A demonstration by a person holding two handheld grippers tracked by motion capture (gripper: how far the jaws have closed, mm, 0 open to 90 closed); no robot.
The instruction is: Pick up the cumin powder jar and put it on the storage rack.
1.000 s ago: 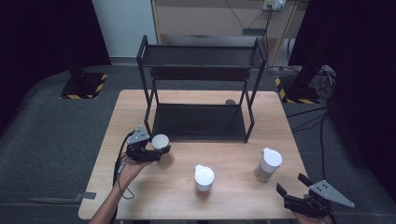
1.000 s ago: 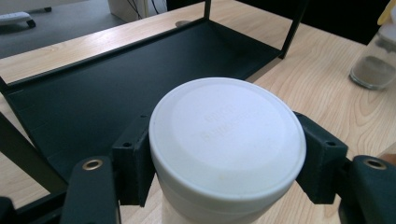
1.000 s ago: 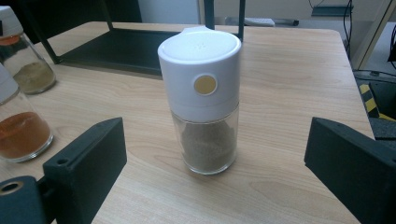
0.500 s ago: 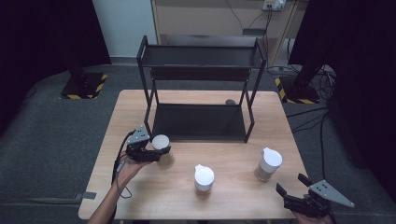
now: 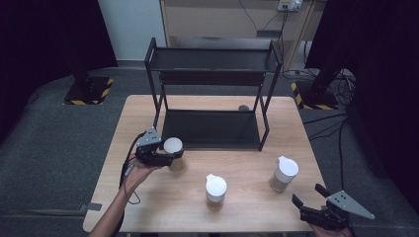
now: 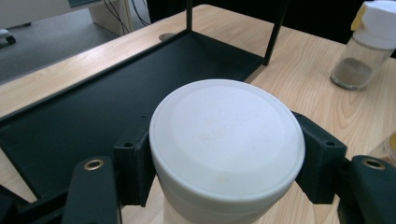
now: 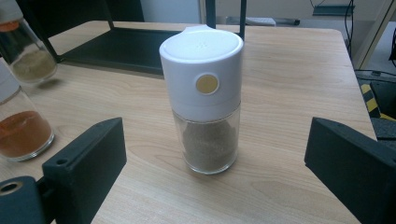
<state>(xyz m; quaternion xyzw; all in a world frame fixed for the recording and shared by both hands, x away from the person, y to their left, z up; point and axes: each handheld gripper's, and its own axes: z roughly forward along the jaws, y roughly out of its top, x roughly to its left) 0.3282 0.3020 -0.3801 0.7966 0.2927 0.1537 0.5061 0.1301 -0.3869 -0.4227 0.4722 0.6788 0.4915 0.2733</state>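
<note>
left gripper (image 5: pixel 165 157) jaws clamp the upright spice jar (image 5: pixel 174 154) just before the rack's lower shelf (image 5: pixel 212 129); right gripper (image 5: pixel 307 204) jaws apart.

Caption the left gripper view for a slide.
Left gripper clamped on a white-capped jar, in front of the black rack's bottom shelf.

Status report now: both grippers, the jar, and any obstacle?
Left gripper shut on white-lidded spice jar, near the black rack. Right gripper open, facing a pepper shaker. Nothing between jar and rack's lower shelf.
</note>
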